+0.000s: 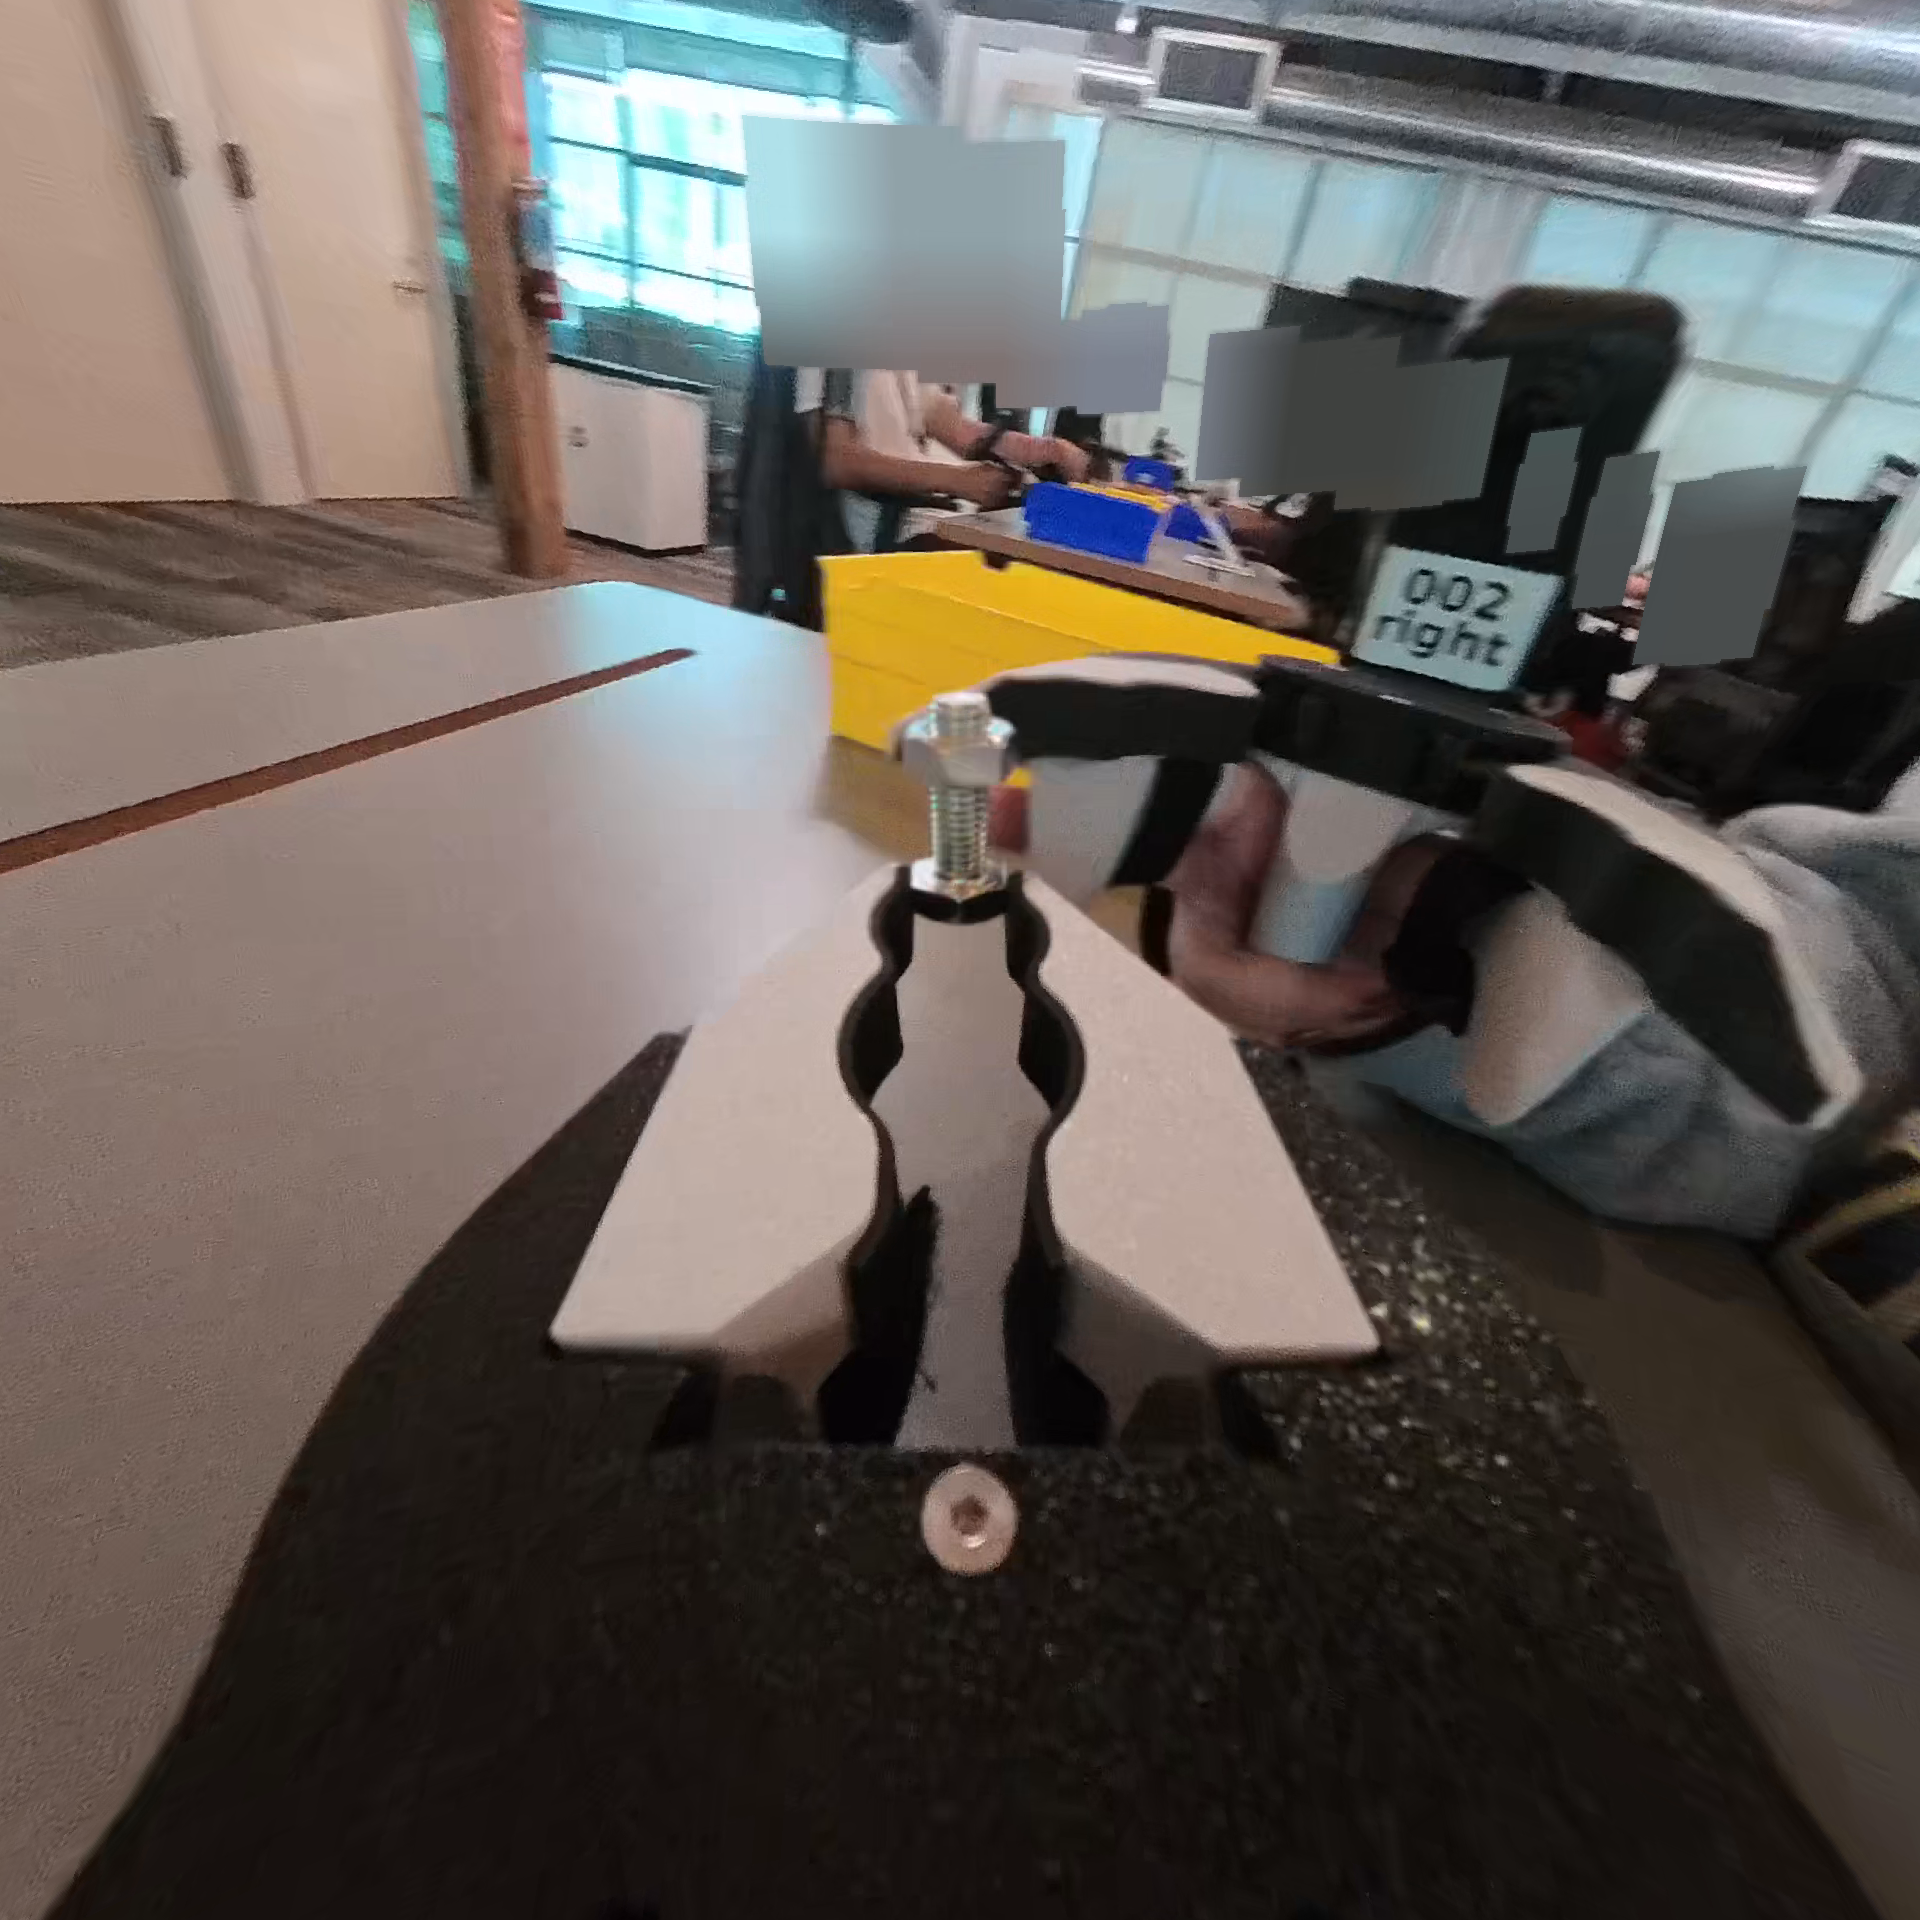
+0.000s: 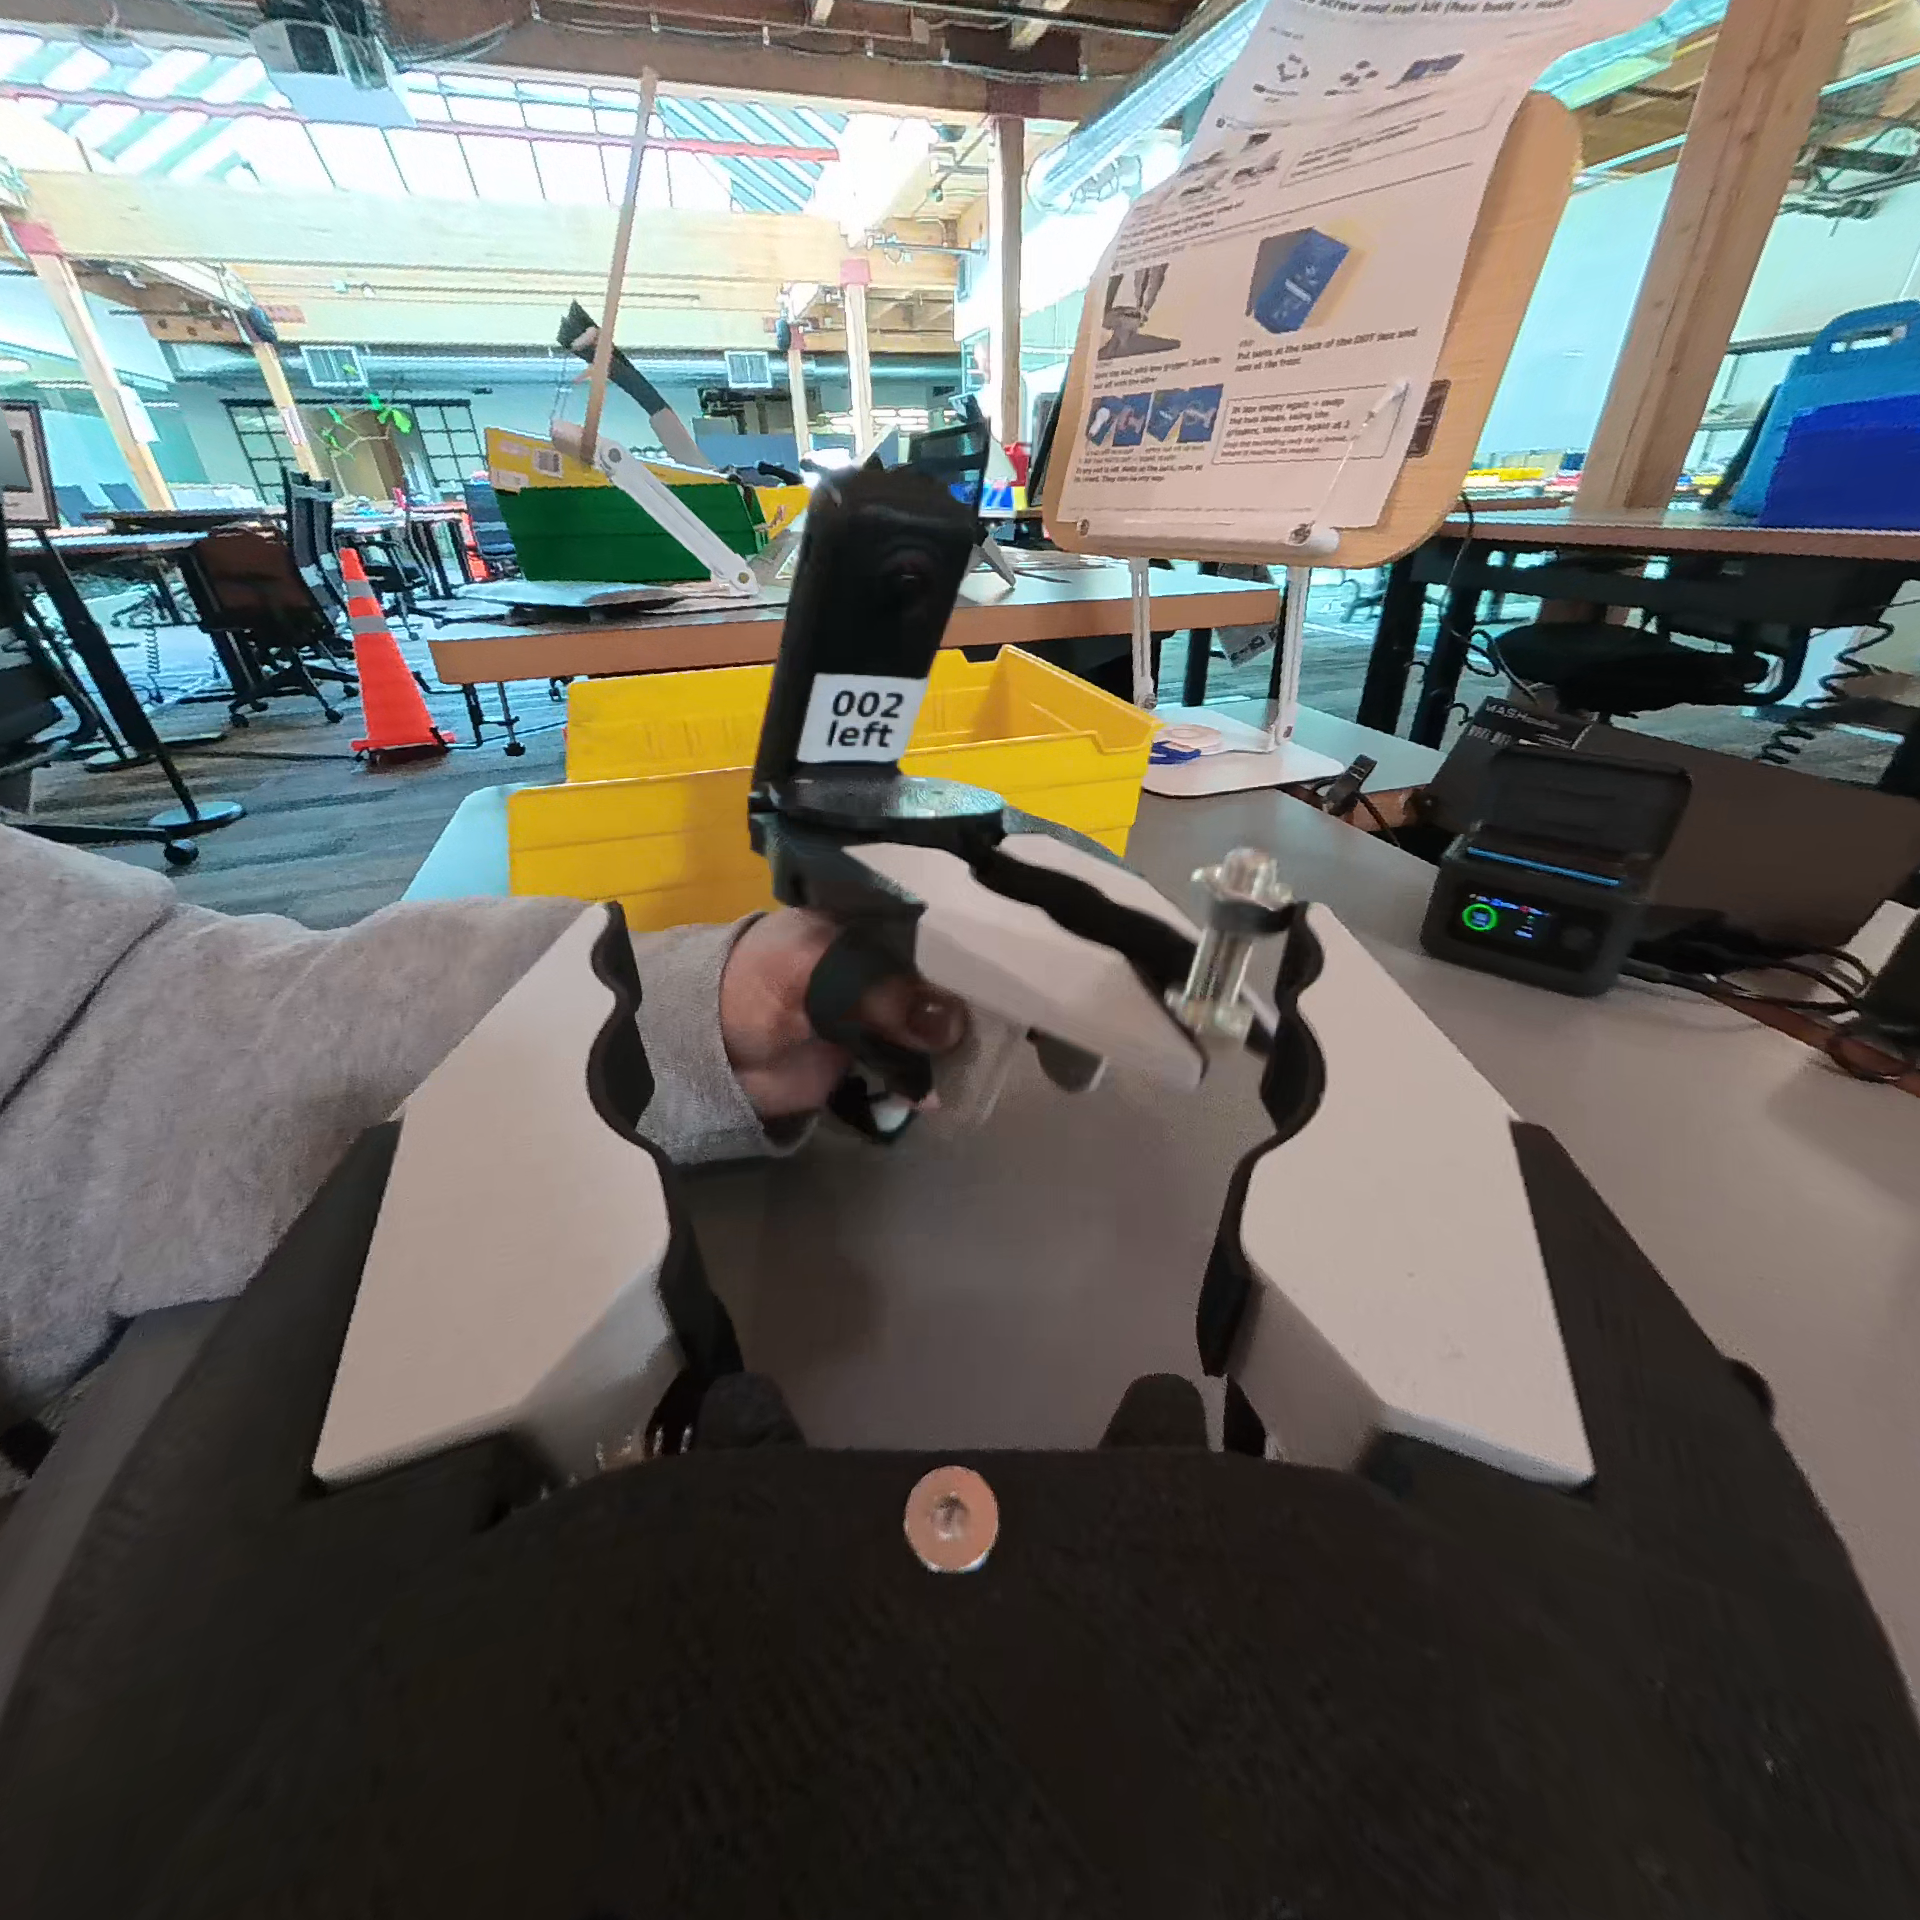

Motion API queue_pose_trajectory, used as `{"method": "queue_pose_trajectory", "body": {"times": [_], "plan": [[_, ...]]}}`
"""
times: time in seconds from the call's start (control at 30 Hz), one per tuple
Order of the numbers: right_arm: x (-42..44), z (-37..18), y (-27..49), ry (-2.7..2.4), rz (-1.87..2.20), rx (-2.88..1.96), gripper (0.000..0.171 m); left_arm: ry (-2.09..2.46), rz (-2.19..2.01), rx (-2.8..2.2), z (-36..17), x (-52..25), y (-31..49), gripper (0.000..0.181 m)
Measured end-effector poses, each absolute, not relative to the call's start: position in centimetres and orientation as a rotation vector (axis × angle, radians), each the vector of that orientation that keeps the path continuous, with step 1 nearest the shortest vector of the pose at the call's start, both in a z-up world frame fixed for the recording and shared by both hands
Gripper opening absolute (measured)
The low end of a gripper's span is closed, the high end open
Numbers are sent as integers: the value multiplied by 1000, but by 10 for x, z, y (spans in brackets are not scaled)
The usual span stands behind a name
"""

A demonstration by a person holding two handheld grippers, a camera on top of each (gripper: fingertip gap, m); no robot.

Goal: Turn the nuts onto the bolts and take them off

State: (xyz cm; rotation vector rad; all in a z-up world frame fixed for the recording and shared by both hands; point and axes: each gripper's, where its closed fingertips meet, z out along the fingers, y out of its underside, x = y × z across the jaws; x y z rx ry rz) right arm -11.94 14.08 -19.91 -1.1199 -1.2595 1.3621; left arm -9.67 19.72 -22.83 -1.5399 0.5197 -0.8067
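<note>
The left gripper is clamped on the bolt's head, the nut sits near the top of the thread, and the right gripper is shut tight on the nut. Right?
Not quite: in the right wrist view the right gripper stands wide open; only one finger meets the nut. The left gripper does clamp the bolt.

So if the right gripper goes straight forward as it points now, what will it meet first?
Probably the silver threaded bolt with its hex nut: it stands by the inner edge of one of the right gripper's open white fingers. Next comes the left gripper holding that bolt. Depth is unclear.
</note>
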Motion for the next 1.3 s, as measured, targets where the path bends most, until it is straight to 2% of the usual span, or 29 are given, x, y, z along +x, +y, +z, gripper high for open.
{"method": "queue_pose_trajectory", "body": {"times": [0.03, 0.13, 0.4, 0.57, 0.93, 1.1, 1.17, 1.3], "plan": [[-118, -199, 142, -1259, 1371, -1117, 115, 440, -761, -1562, -230, -112, 205, 15], [-118, -200, 147, -1241, 1358, -1140, 116, 383, -744, -1565, -230, -128, 208, 15], [-122, -203, 139, -1271, 1377, -1133, 116, 779, -922, -1559, -242, -49, 172, 16], [-123, -207, 140, -1289, 1369, -1153, 124, 701, -885, -1592, -244, -65, 182, 16], [-118, -197, 142, -1242, 1382, -1110, 118, 662, -955, -1484, -229, -64, 178, 15], [-115, -195, 144, -1233, 1398, -1104, 118, 505, -933, -1450, -218, -89, 189, 15], [-114, -196, 145, -1239, 1413, -1116, 113, 422, -893, -1451, -217, -106, 196, 15], [-115, -197, 147, -1218, 1433, -1140, 114, 553, -995, -1378, -209, -86, 179, 15]]}}
